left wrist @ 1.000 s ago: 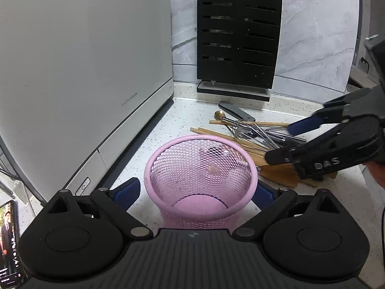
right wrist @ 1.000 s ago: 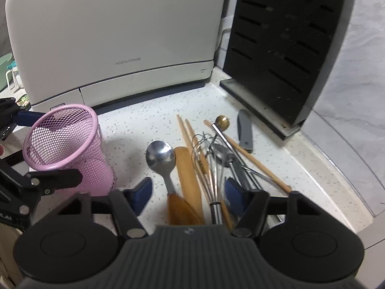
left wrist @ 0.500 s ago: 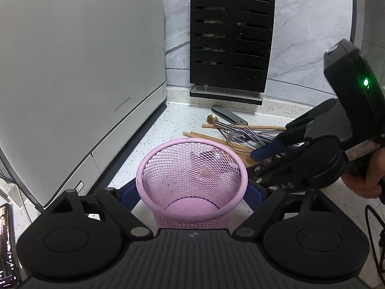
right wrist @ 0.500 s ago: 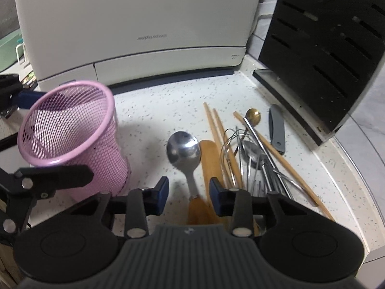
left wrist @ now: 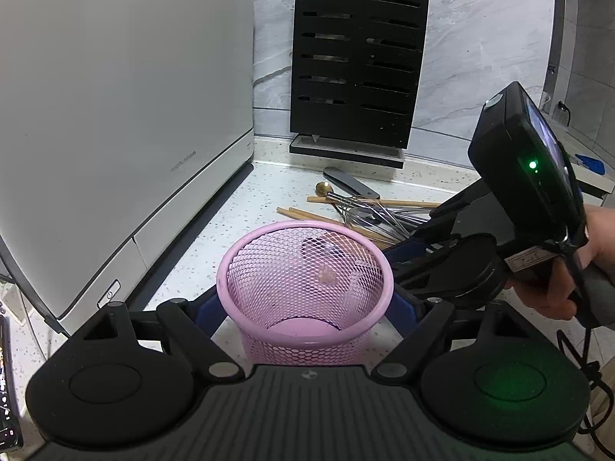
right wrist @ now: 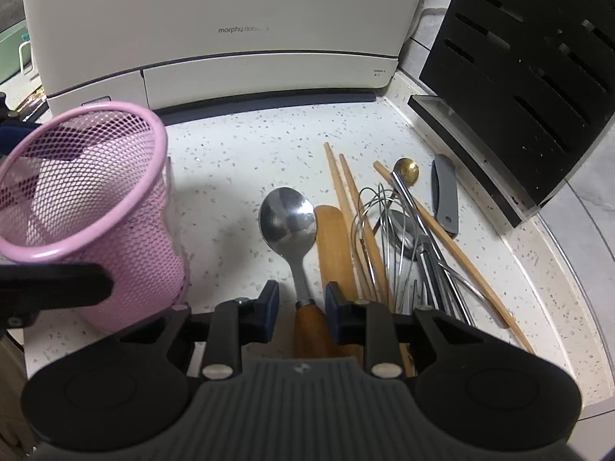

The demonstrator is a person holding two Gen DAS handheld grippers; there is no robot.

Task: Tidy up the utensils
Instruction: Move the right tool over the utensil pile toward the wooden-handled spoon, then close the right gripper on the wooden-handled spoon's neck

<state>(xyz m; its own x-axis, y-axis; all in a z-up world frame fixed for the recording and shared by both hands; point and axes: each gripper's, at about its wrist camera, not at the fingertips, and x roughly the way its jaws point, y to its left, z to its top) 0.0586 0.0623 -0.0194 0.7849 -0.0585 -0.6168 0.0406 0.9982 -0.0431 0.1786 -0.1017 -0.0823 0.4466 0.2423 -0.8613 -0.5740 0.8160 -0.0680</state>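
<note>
Steel spoon with a brown wooden handle (right wrist: 298, 246) lies flat on the white speckled countertop (right wrist: 238, 146), bowl pointing away from the right wrist camera, at the left edge of the utensil pile. Right gripper (right wrist: 298, 307) is low over it, jaws closing, blue pads either side of the handle where steel meets wood; small gaps visible on both sides, so not clamped yet. Just right of the spoon, touching or nearly so: flat wooden spatula (right wrist: 332, 246), then wooden chopsticks (right wrist: 346, 192), a wire whisk (right wrist: 388, 230) tangled over a second steel spoon, a gold-tipped small spoon (right wrist: 407, 169), and a grey folding knife handle (right wrist: 445, 196) at the far right. Pink wire-mesh cylindrical cup (left wrist: 305, 292) stands upright left of the pile, apart from the spoon, and looks empty inside. Left gripper (left wrist: 305, 307) straddles the cup, jaws closing, blue pads at both sides of the mesh wall just below the rim; cannot tell whether they touch it. In the left wrist view, a hand (left wrist: 576, 269) holds the right gripper's handle at the right edge, green LED lit on its body. Behind everything: large white countertop appliance (left wrist: 115, 134) on the left, black slotted knife block (left wrist: 357, 65) against the grey marble wall (left wrist: 480, 38).
</note>
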